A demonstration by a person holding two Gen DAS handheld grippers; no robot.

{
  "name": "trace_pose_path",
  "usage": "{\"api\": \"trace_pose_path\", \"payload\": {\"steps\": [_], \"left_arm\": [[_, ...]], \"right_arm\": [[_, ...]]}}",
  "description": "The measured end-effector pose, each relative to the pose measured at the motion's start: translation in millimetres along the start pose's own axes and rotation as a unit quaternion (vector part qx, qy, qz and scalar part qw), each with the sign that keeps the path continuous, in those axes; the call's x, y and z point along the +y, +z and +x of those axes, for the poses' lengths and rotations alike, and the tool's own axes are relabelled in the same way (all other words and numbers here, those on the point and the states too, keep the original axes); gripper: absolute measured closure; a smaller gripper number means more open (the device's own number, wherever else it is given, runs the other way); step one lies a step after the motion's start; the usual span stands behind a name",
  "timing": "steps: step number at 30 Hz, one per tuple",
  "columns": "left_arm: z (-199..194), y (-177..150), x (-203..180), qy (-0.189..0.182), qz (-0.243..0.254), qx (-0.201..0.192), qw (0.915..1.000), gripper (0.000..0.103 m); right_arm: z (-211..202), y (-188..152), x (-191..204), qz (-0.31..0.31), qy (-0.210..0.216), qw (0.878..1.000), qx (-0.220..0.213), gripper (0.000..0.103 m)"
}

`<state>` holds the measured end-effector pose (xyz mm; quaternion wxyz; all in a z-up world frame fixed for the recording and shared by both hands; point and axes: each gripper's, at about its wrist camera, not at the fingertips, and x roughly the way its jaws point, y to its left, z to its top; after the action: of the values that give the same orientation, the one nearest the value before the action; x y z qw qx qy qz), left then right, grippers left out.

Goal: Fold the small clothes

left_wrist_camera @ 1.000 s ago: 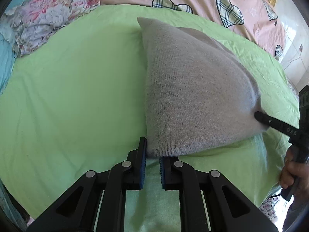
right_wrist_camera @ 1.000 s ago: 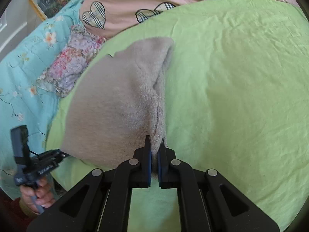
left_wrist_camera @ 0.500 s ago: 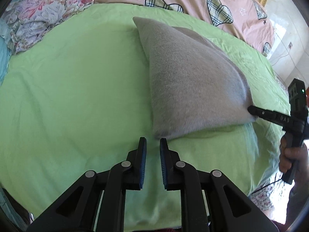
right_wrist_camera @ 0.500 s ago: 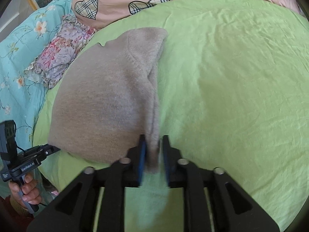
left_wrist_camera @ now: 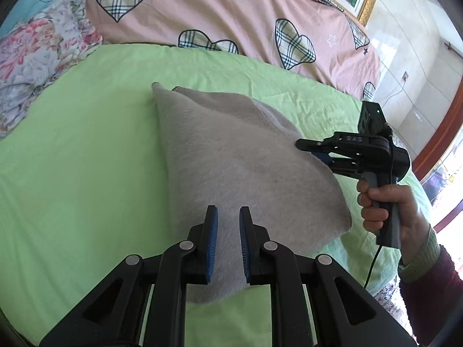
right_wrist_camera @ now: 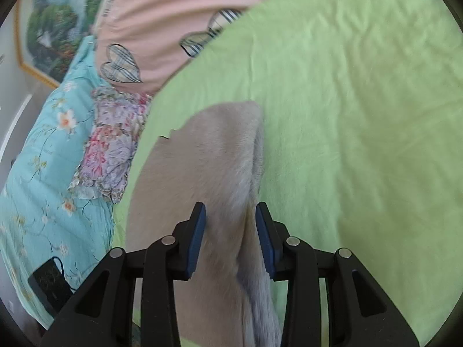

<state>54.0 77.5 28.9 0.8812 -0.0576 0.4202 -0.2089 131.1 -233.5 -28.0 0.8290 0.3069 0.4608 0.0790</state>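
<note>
1. Left gripper [left_wrist_camera: 227, 222]: my jaws stand a narrow gap apart. It hovers over the near end of the grey knit garment [left_wrist_camera: 237, 156], and the knit shows flat through the gap, so I judge nothing is pinched.
2. My right gripper [right_wrist_camera: 230, 222] has jaws spread wider; they have just been closing a little. The garment's folded edge runs between them, but the pads do not visibly press on it. My right hand [left_wrist_camera: 385, 208] holds its handle off the far side.
3. The garment lies doubled over on the green sheet [left_wrist_camera: 72, 159] of the bed, narrow at the far end and broad toward me, with one edge raised in a soft ridge.
4. To do this step well, I would take each near corner through both layers. I would lift only enough to clear the sheet, then carry both corners evenly so the fold lands square. An uneven pull would likely skew the soft knit.
5. Containers: no basket, box or drawer shows in either view. Only a pink heart-print quilt [left_wrist_camera: 231, 8] and a floral cloth [left_wrist_camera: 34, 49] lie beyond the sheet.
</note>
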Motion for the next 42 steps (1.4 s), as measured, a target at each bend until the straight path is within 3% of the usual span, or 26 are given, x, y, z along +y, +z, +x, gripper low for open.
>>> {"api": "trace_pose_path", "payload": {"steps": [1, 3, 7, 9, 12, 16, 19, 23, 26, 31, 37, 42], "left_arm": [[2.5, 3.5, -0.9, -0.002, 0.001, 0.001, 1.0000, 0.088], [7.6, 10.1, -4.0, -0.003, 0.006, 0.000, 1.0000, 0.087], [17.8, 19.8, -2.3, -0.002, 0.002, 0.002, 1.0000, 0.087], [15.6, 19.9, -0.2, -0.001, -0.001, -0.003, 1.0000, 0.087], [11.3, 19.4, 2.3, -0.013, -0.012, -0.011, 0.9998, 0.087], [17.8, 16.8, 0.3, -0.015, -0.010, -0.007, 0.9998, 0.087], [37.4, 9.9, 2.9, 0.005, -0.005, 0.011, 0.9999, 0.091], [53.8, 1.1, 7.8, 0.011, -0.002, 0.007, 0.9999, 0.093], [54.1, -1.2, 3.6, 0.020, 0.009, 0.002, 0.9998, 0.093], [37.8, -5.3, 7.6, 0.000, -0.014, -0.003, 0.9999, 0.094], [9.3, -32.7, -0.4, -0.013, 0.006, 0.004, 0.9999, 0.093], [15.5, -56.7, 4.3, 0.003, 0.007, 0.030, 0.9995, 0.093]], "right_arm": [[1.7, 3.7, 4.6, -0.015, -0.008, 1.000, -0.006, 0.090], [-0.8, 10.1, 15.3, -0.055, -0.049, 0.997, -0.032, 0.094], [4.6, 16.6, 4.9, -0.041, -0.094, 0.994, -0.032, 0.094], [-9.1, 11.9, 6.6, -0.046, -0.124, 0.990, -0.057, 0.089], [-38.1, -12.2, 44.0, -0.094, -0.083, 0.988, -0.091, 0.089], [-31.2, -48.6, 80.2, -0.150, -0.065, 0.985, -0.050, 0.088], [-6.9, -54.7, 68.0, -0.155, -0.124, 0.980, -0.030, 0.088], [11.4, -45.3, 35.6, -0.129, -0.122, 0.984, -0.022, 0.103], [11.2, -43.5, 34.6, -0.130, -0.120, 0.984, -0.019, 0.103], [-1.9, -52.8, 37.6, -0.125, -0.109, 0.986, -0.032, 0.103], [-33.3, -91.1, 57.7, -0.155, -0.085, 0.984, -0.038, 0.099], [-39.1, -130.2, 44.7, -0.152, -0.122, 0.981, -0.015, 0.099]]}}
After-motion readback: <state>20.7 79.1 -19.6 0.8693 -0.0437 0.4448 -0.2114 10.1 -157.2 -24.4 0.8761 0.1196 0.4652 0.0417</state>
